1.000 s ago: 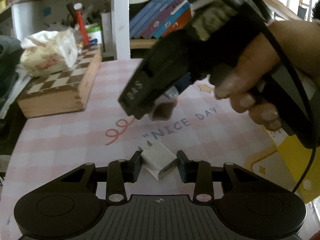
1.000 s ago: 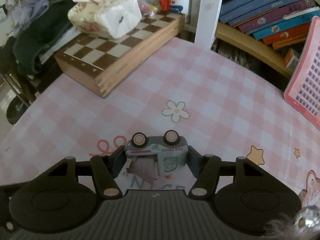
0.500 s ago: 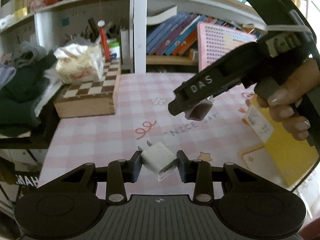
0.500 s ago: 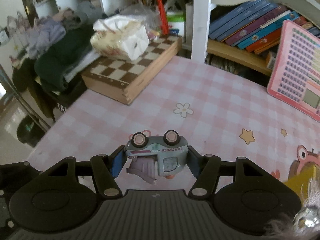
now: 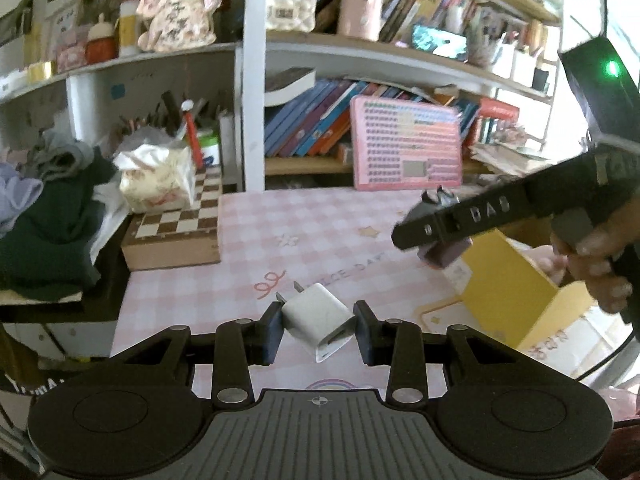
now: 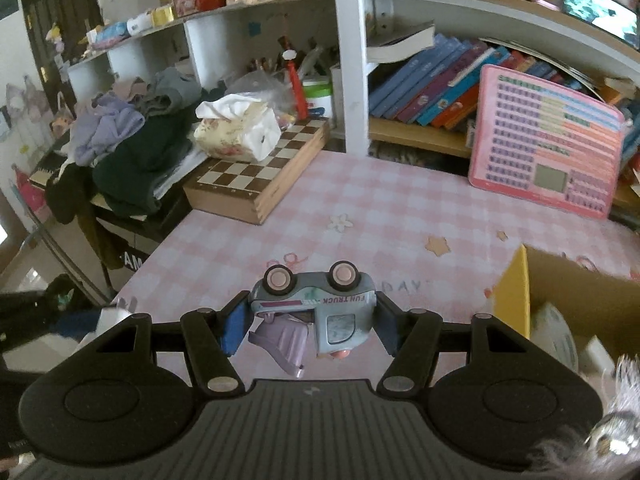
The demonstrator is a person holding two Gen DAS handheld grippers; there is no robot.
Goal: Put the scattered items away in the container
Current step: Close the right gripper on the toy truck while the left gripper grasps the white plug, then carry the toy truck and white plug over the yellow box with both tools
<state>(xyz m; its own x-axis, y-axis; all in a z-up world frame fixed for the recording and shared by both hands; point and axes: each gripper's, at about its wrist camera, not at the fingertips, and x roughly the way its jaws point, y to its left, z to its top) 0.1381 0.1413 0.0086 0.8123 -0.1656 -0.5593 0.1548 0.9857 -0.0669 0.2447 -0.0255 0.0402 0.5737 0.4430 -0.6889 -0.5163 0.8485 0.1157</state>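
- The white charger plug [image 5: 318, 317] sits clamped between the pads of my left gripper [image 5: 318, 326], tilted, its two prongs pointing up and to the left, its socket end hanging down toward me. It is held in the air above the pink checked tablecloth [image 5: 320, 224].
- The toy truck [image 6: 314, 310] is pinched in my right gripper [image 6: 310, 320], turned upside down so both pink wheels face up; the words "FUN TRUCK" read inverted on its side, and a lilac flap hangs open beneath it. It too is off the table.
- In the left wrist view my right gripper [image 5: 438, 232] appears from the side at the right, with my hand [image 5: 596, 264] wrapped round its grip and the truck showing only as a blurred dark shape at its tip.
- The yellow cardboard box [image 6: 514, 294] stands on the cloth to my right, open at the top, with some pale items inside that I cannot make out. In the left wrist view the yellow box [image 5: 516, 296] lies just beneath and beyond the right gripper.
- Farther off, a wooden chessboard case [image 6: 260, 176] sits at the table's left edge with a tissue pack [image 6: 238, 132] on it.
- A pink learning tablet [image 6: 546, 158] leans against the bookshelf [image 6: 348, 60] behind.
- A heap of clothes [image 6: 132, 148] lies left of the chessboard.
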